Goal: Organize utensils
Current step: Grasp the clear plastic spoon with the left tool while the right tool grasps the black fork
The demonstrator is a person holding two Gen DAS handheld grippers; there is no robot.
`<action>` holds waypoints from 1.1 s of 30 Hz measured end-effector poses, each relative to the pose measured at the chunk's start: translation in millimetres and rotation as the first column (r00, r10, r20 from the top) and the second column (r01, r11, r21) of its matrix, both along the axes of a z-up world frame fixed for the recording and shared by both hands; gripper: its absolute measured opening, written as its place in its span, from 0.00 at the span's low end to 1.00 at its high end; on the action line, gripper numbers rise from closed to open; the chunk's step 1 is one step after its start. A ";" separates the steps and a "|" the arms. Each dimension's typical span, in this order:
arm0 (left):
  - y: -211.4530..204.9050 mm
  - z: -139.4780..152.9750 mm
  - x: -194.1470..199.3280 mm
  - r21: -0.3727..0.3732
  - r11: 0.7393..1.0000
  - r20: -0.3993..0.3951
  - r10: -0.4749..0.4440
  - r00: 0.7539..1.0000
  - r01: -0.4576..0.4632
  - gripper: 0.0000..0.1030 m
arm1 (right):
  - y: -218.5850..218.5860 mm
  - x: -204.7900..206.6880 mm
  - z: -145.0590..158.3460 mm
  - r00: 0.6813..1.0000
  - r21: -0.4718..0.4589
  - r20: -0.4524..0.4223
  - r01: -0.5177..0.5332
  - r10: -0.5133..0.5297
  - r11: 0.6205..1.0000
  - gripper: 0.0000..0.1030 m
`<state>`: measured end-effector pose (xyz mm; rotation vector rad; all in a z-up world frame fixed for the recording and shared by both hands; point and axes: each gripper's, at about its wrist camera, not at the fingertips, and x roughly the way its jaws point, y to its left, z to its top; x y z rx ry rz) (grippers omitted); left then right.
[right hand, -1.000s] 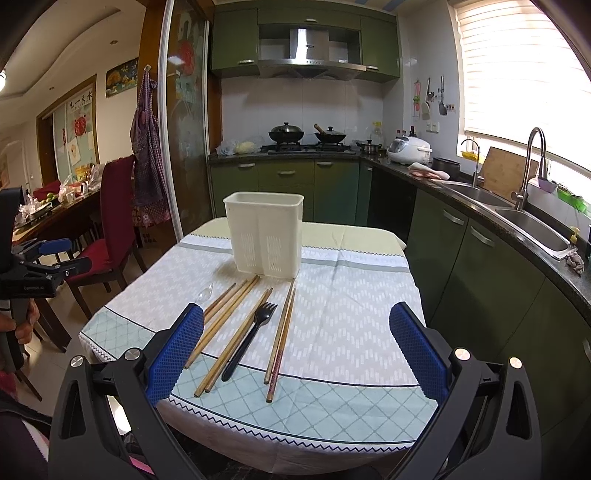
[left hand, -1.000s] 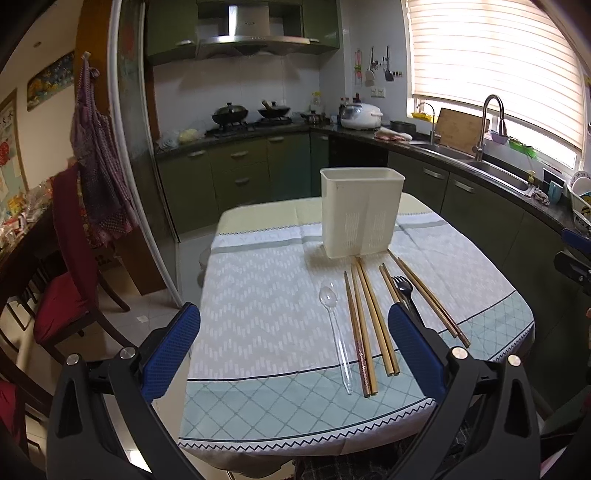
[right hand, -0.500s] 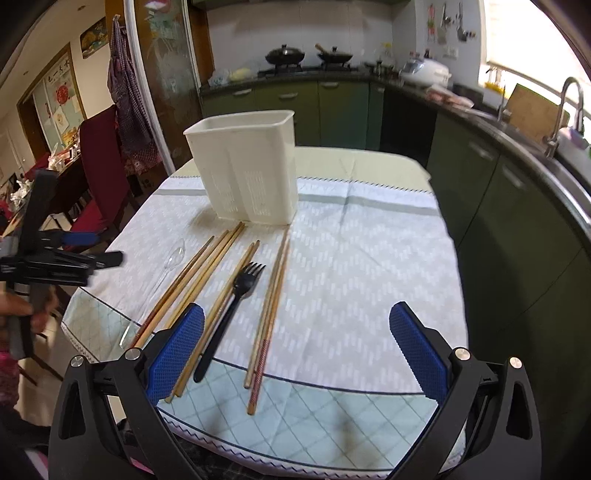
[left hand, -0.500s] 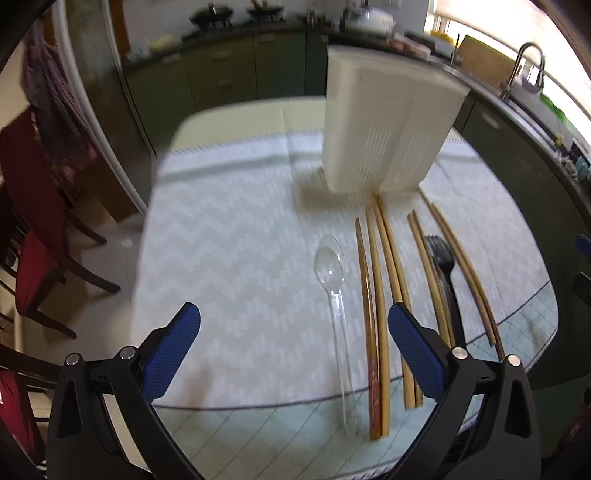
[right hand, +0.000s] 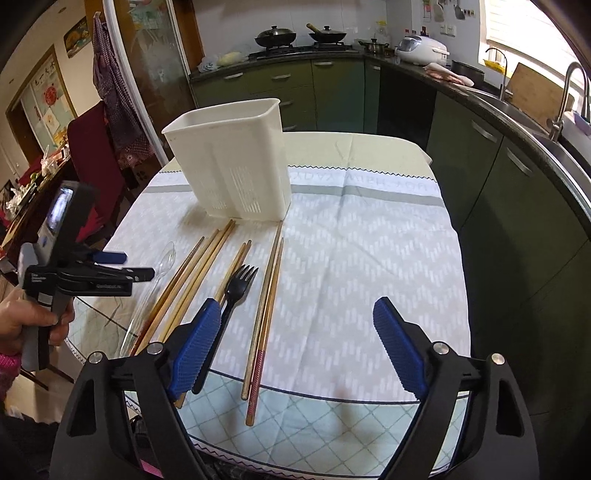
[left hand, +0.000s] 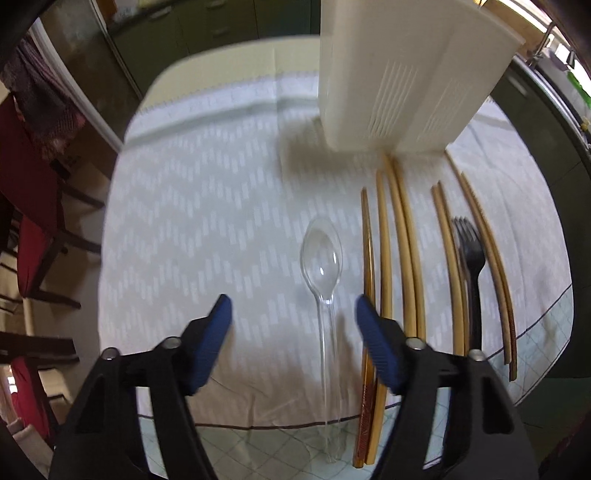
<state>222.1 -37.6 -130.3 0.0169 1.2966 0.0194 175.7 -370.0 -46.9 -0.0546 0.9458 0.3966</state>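
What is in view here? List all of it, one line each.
Utensil holder: one, white, upright at the far middle of the table.
Chopsticks: about eight, wooden brown, lying side by side in front of the holder.
Spoon: one, clear plastic, left of the chopsticks.
Fork: one, black, among the chopsticks on the right.
Tablecloth: one, white and pale green, covering the table.
Chair: one, dark red, left of the table.
Woks: two, black, on the stove.
Rice cooker: one, white, on the counter.
Left gripper: blue pads, open, above the spoon handle.
Right gripper: blue pads, open, empty.
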 end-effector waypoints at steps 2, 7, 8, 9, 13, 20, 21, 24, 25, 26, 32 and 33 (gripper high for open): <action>-0.6 -5.9 1.7 -0.004 1.000 -0.025 0.003 1.000 -0.003 0.55 | -1.1 0.4 0.9 1.000 0.007 -0.010 0.004 -0.004 1.000 0.82; -2.7 -16.7 6.5 -0.029 1.000 -0.059 0.011 0.998 -0.012 0.36 | 2.6 3.1 1.6 0.999 0.000 -0.033 0.000 0.000 1.000 0.81; -3.2 -16.6 6.8 -0.028 1.000 -0.055 0.010 0.998 -0.012 0.33 | 4.7 3.9 1.4 0.999 0.002 -0.045 -0.006 0.006 1.000 0.80; -4.9 -16.9 6.8 -0.028 1.000 -0.059 0.005 0.998 -0.007 0.30 | 6.9 4.4 1.0 0.999 0.000 -0.050 -0.016 0.016 1.000 0.79; -10.6 -16.3 7.7 -0.033 0.999 -0.069 -0.013 0.998 0.010 0.14 | 21.4 7.9 -1.6 0.995 -0.029 -0.089 -0.042 0.040 0.999 0.76; -25.9 -17.8 17.2 -0.028 0.999 -0.084 -0.031 0.996 0.028 0.09 | 47.1 24.7 -14.0 0.970 -0.023 -0.226 -0.096 0.088 0.995 0.62; -22.0 -15.2 15.8 -0.025 0.999 -0.084 -0.032 0.996 0.030 0.09 | 52.3 27.2 -16.7 0.965 -0.031 -0.247 -0.103 0.092 0.994 0.61; -11.4 -13.5 17.4 -0.018 0.999 -0.082 -0.028 0.996 0.027 0.10 | 67.0 33.1 -27.9 0.941 -0.029 -0.318 -0.128 0.112 0.991 0.50; -10.5 -13.1 18.1 -0.016 0.999 -0.082 -0.029 0.996 0.028 0.10 | 71.5 34.8 -32.4 0.934 -0.031 -0.339 -0.136 0.117 0.990 0.45; -8.8 -13.3 19.0 -0.015 0.999 -0.082 -0.031 0.996 0.029 0.10 | 77.0 37.4 -38.9 0.923 -0.036 -0.366 -0.142 0.119 0.989 0.39; -10.5 -10.0 19.9 -0.017 0.999 -0.079 -0.041 0.996 0.039 0.10 | 102.4 48.1 -74.7 0.891 -0.147 -0.449 -0.152 0.071 0.978 0.14; -8.9 -10.3 19.2 -0.018 0.999 -0.078 -0.044 0.996 0.043 0.10 | 105.3 50.8 -80.5 0.885 -0.153 -0.461 -0.146 0.060 0.977 0.14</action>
